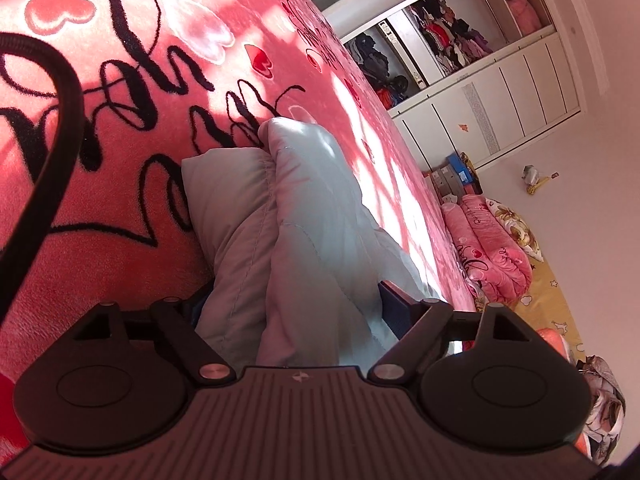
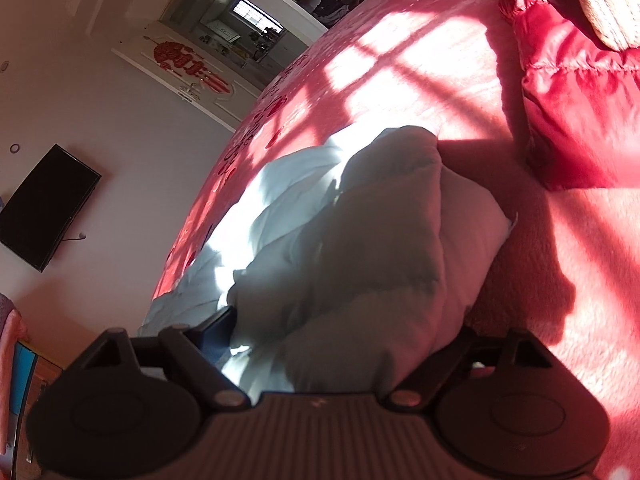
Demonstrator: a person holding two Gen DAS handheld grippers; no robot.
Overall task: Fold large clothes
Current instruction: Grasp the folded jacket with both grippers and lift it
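Bedroom; bed w/ pink fleece blanket [image 1: 168, 80], black script + hearts, strong window light. Pale grey padded garment [image 1: 304, 216] lies bunched on the bed, its near end running between both tongs. Left tongs [image 1: 296, 312]: jaws spread wide, fabric fills the gap, pads mostly hidden, so clenched vs. released: cannot tell. Right tongs [image 2: 332, 332]: same, tips buried under cloth, cannot tell. Open wardrobe [image 1: 460, 40] holds stacked clothes, items indistinct. Red puffy jacket [image 2: 572, 92] cut off at frame edge.
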